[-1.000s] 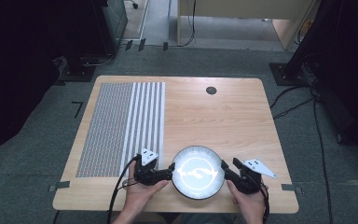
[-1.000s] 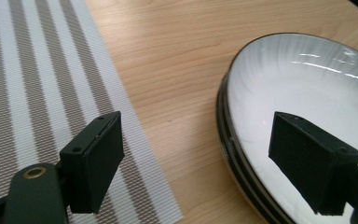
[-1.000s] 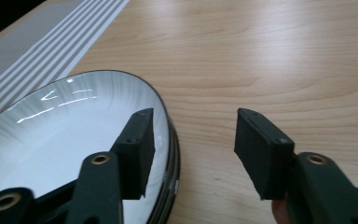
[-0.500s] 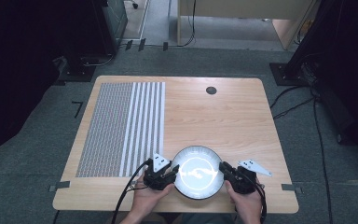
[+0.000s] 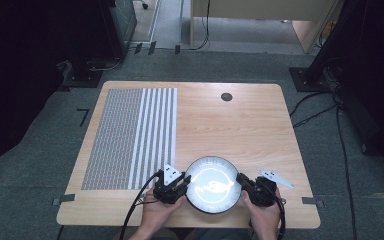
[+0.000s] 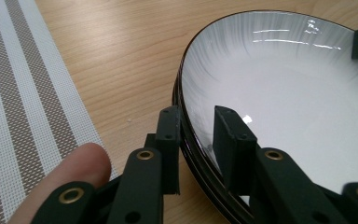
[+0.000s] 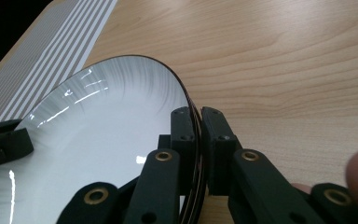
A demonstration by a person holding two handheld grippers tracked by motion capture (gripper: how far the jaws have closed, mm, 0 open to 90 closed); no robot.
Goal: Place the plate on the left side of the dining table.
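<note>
Since the earlier frame both grippers have moved in on the plate (image 5: 213,184) and their jaws have just been closing on its rim. Left gripper (image 5: 179,185) clamps the plate's left edge, one jaw inside, one outside; right gripper (image 5: 243,184) pinches the right edge. Both hands come in from the bottom edge, held low and angled inward. Plate sits at the near edge of the table (image 5: 240,125), just right of the striped placemat (image 5: 130,135).

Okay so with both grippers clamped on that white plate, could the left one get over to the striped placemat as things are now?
Probably not right away. The left gripper has just closed its fingers on the plate rim, and the right gripper grips the opposite rim. The placemat lies close beside it, with bare table between; it must let go first.
</note>
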